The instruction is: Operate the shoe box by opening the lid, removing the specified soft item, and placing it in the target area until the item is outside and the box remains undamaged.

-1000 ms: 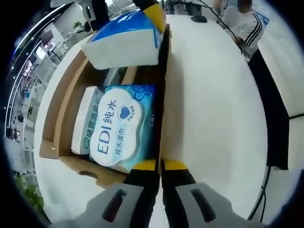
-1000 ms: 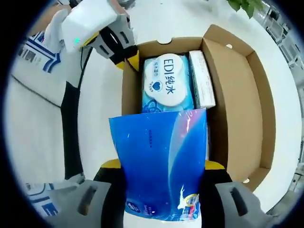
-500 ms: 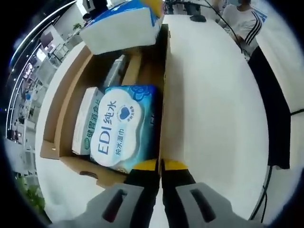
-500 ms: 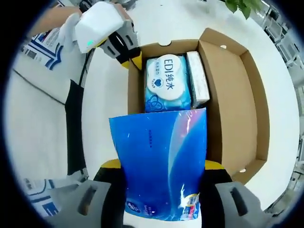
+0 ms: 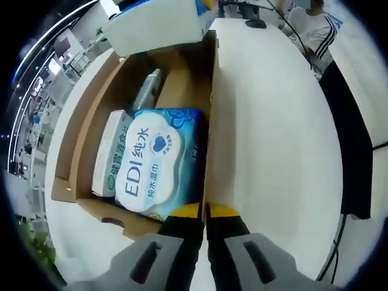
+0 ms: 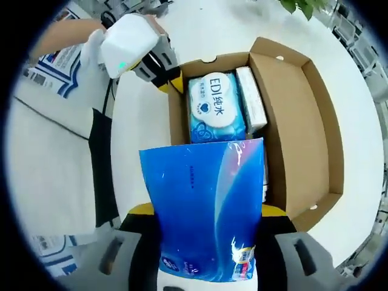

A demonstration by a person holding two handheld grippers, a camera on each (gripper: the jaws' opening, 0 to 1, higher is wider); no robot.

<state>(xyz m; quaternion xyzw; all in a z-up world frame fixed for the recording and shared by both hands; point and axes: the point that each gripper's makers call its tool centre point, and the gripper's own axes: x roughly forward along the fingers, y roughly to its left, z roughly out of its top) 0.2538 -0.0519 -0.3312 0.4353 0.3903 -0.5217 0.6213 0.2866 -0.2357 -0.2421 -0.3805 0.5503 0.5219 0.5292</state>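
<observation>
We hold the blue soft pack [image 6: 209, 209] above the near end of the open shoe box [image 6: 303, 130], clear of its walls. It looks light, squashy and slick-wrapped, so a hold across its lower body suits it. The right gripper [image 6: 209, 242] has its jaws spread about the pack's width, clamping its sides. At the box's far corner, our left gripper [image 5: 205, 212] has its jaws nearly together on the cardboard wall, beside the EDI wet wipes [image 5: 159, 160].

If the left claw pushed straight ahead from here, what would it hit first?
Probably the near corner of the brown cardboard shoe box: the shut left claw sits at its right wall, beside the light-blue EDI wet-wipes pack. Depth is unclear.
</observation>
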